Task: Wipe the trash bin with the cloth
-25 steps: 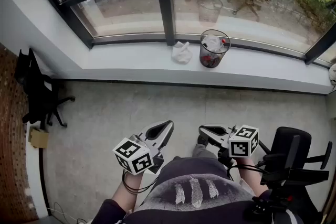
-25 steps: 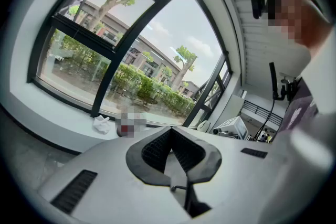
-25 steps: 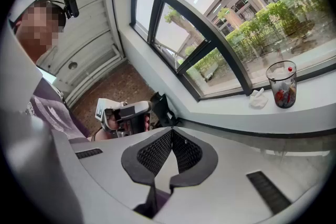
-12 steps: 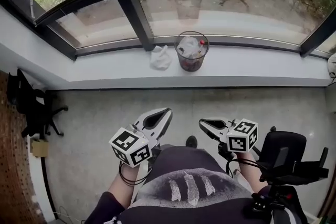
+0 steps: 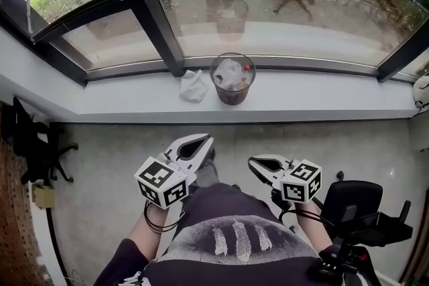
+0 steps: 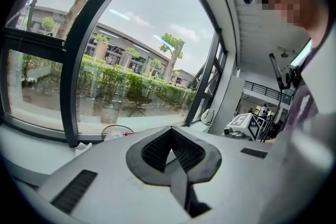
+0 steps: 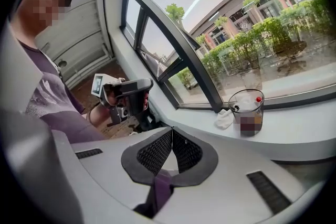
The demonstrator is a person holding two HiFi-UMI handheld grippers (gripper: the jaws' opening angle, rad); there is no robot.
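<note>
A dark mesh trash bin (image 5: 232, 79) with crumpled paper and a red bit inside stands on the white window ledge (image 5: 322, 100). A white cloth (image 5: 194, 86) lies bunched just left of it. The right gripper view shows the bin (image 7: 248, 112) and the cloth (image 7: 224, 119) too; in the left gripper view only the bin's rim (image 6: 116, 132) and a corner of the cloth (image 6: 81, 148) peek over the jaws. My left gripper (image 5: 203, 141) and right gripper (image 5: 254, 163) hang in front of my waist, well short of the ledge, both shut and holding nothing.
A black window post (image 5: 149, 17) rises behind the cloth. Grey floor (image 5: 120, 144) lies between me and the ledge. A black office chair (image 5: 362, 214) stands at my right, another (image 5: 33, 144) by the left wall.
The view has shifted right, so the bin and cloth now sit nearer the middle and look closer. Both grippers stay shut at my waist.
</note>
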